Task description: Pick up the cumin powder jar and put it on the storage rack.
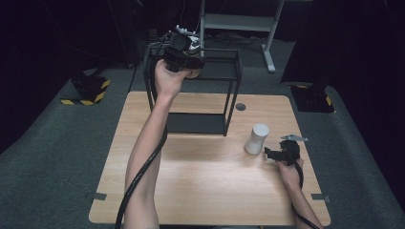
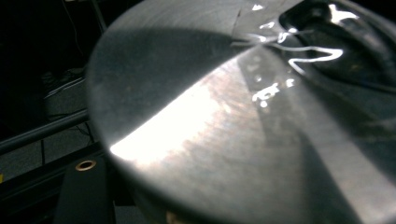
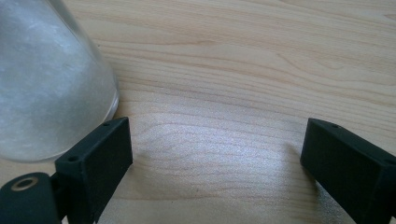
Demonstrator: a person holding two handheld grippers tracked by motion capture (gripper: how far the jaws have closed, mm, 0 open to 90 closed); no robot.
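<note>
My left gripper (image 1: 190, 64) is raised over the top level of a black frame rack (image 1: 233, 76) at the back of the table. It is shut on a round brushed-metal object (image 2: 219, 130), which sits very close to the camera in the left gripper view; its underside (image 1: 193, 73) looks tan from above. My right gripper (image 1: 270, 153) rests low at the table's right side with its jaws wide open and only bare wood between them (image 3: 215, 140). A frosted white cylinder (image 1: 257, 138) stands upright just left of it, beside the left jaw (image 3: 46, 79).
The rack has a dark lower shelf (image 1: 196, 123) on the wooden table (image 1: 205, 181). A small round hole (image 1: 240, 107) is in the tabletop behind the cylinder. Beyond the table are a grey frame (image 1: 267, 43) and dark floor.
</note>
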